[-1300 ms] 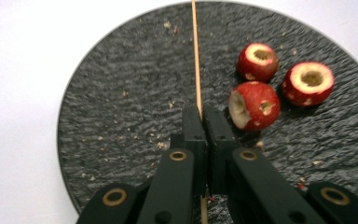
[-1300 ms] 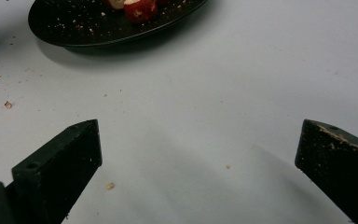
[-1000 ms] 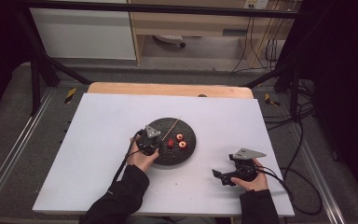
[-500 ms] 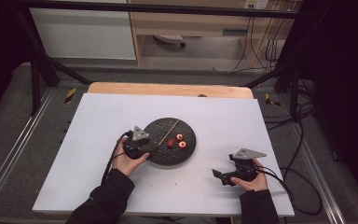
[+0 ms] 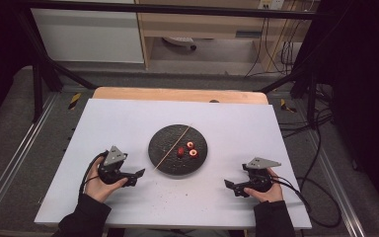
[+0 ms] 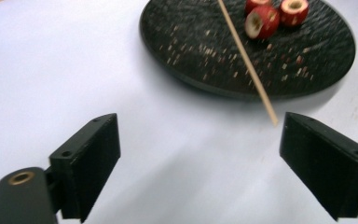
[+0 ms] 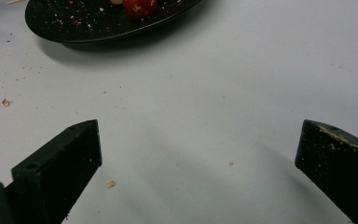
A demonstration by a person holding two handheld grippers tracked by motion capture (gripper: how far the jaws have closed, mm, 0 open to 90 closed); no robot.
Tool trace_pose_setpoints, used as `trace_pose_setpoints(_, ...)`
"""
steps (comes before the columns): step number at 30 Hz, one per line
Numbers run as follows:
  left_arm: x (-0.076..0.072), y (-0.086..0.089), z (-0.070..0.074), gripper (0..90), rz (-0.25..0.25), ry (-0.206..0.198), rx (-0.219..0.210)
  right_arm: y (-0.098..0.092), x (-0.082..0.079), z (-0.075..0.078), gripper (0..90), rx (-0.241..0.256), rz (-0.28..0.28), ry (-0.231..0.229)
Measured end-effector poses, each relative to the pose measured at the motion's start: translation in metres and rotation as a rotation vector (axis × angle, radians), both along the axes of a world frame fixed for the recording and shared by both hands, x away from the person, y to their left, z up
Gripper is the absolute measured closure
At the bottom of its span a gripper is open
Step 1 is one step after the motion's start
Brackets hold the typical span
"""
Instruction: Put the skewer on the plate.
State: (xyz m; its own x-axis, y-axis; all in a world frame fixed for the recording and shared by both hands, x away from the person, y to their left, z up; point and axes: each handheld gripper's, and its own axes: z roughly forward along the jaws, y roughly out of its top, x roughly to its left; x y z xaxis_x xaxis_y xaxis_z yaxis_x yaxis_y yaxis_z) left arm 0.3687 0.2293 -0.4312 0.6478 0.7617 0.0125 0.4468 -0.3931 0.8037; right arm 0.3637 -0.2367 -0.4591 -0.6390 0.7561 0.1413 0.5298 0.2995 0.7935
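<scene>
A round black plate [image 5: 170, 157] [image 6: 205, 56] [image 7: 84, 25] sits at the middle of the white table. On it lie three small red cored fruits [image 5: 187, 149] [image 6: 265, 21] [image 7: 140, 6] and a thin wooden skewer [image 5: 172, 147] [image 6: 247, 60] that sticks out past the plate's near-left rim. My left gripper [image 5: 134, 175] [image 6: 205, 168] rests on the table left of the plate, open, with nothing between its jaws. To the right of the plate and a little nearer, my right gripper [image 5: 231, 185] [image 7: 205, 172] also stands open and empty.
Crumbs [image 7: 109, 184] dot the white table top [image 5: 128, 123] near the plate. A wooden edge [image 5: 177, 94] runs along the table's far side. Beyond it are a shelf unit [image 5: 217, 24] and cables on the floor [image 5: 321, 148].
My left gripper has drawn back from the plate, moving left and nearer to the table's front edge. The right gripper has stayed where it was.
</scene>
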Motion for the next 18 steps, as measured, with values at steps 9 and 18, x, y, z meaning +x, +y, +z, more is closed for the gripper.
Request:
trace_pose_setpoints(9,-0.016,0.025,-0.017,7.1,0.010,0.004,-0.002,0.000,0.000,-0.001,1.2,-0.009,0.006,0.003)
trace_pose_setpoints(18,-0.021,0.041,-0.022,7.0,0.029,0.029,0.003,0.001,-0.001,-0.002,1.2,-0.012,0.010,0.012)
